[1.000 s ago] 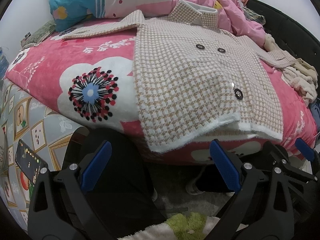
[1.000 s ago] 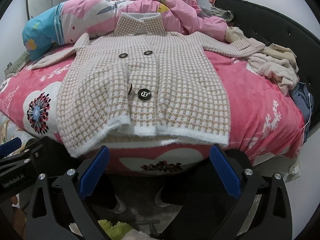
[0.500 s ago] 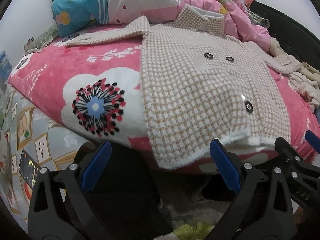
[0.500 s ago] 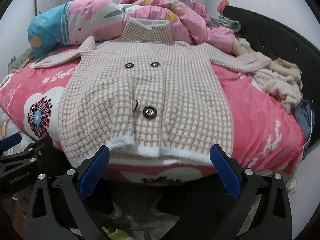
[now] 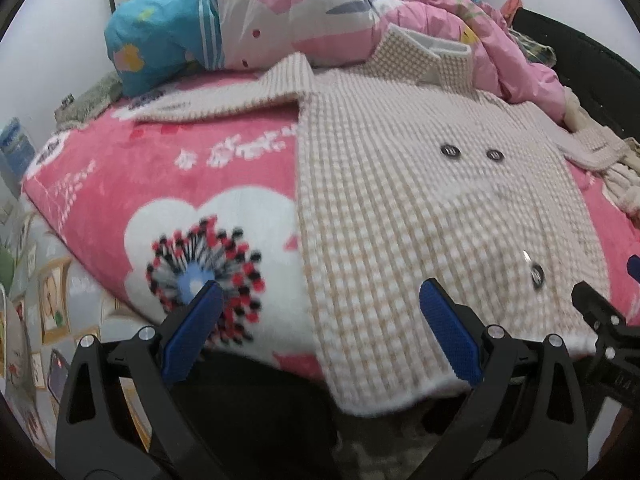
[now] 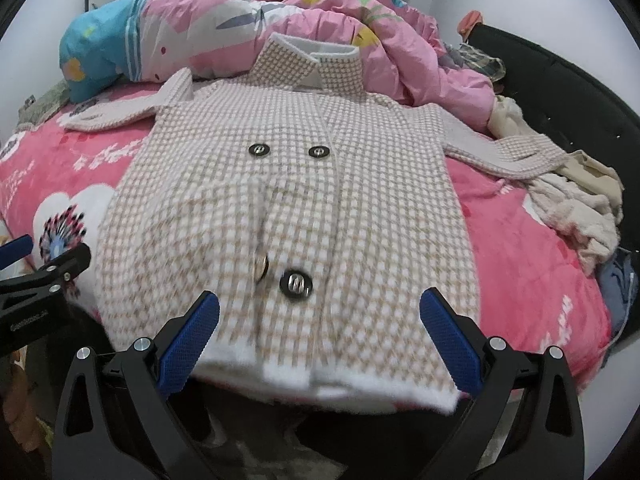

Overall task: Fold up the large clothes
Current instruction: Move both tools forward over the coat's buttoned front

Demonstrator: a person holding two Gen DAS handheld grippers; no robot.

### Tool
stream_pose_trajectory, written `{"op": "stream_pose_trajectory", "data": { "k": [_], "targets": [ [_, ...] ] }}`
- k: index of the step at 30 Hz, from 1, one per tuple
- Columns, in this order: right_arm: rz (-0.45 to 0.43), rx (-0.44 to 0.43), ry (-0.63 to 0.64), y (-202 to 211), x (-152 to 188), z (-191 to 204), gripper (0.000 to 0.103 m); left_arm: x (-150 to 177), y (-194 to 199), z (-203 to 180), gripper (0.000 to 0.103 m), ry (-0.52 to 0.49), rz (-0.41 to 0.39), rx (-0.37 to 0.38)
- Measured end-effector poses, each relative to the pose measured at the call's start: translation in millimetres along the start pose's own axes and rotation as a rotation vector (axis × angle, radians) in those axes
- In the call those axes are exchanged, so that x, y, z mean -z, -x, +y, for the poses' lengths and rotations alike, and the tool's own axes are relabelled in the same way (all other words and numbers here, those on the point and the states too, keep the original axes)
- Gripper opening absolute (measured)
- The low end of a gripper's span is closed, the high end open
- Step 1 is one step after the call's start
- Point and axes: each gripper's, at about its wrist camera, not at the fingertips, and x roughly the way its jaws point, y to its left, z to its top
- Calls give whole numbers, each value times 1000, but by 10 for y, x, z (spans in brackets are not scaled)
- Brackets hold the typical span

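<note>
A beige and white houndstooth coat with dark buttons lies flat, front up, on a pink flowered blanket, both sleeves spread sideways and its hem at the bed's near edge. My left gripper is open over the hem's left corner, one blue pad on the blanket, the other on the coat. My right gripper is open above the hem's middle and right part, nothing between its fingers. Each gripper shows at the edge of the other's view.
The pink blanket covers the bed. A pink and blue quilt is heaped behind the collar. Cream clothes lie at the right by a black headboard. The bed side and floor lie below.
Both grippers have risen and moved forward from below the bed edge to over the coat's hem. The coat has not moved.
</note>
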Motion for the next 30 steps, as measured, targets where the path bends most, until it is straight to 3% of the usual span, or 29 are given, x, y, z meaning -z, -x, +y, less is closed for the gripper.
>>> {"op": "stream_pose_trajectory", "data": {
  "k": [8,14,21,30],
  "targets": [
    [82,-52,-18,-726,-394,31,98,-345,-501,-116,95,-17,50,36],
    [179,-107,-38,-1244,-399,34,98,-430,-990,-240,95,-39,109,36],
    [163,-152,-42,-1330,-278,20,98,-375,-1226,-284,96,-43,132,39],
    [206,-196,-78,-1357,-238,-121,98,-307,-1273,-190,97,-4,137,81]
  ]
}}
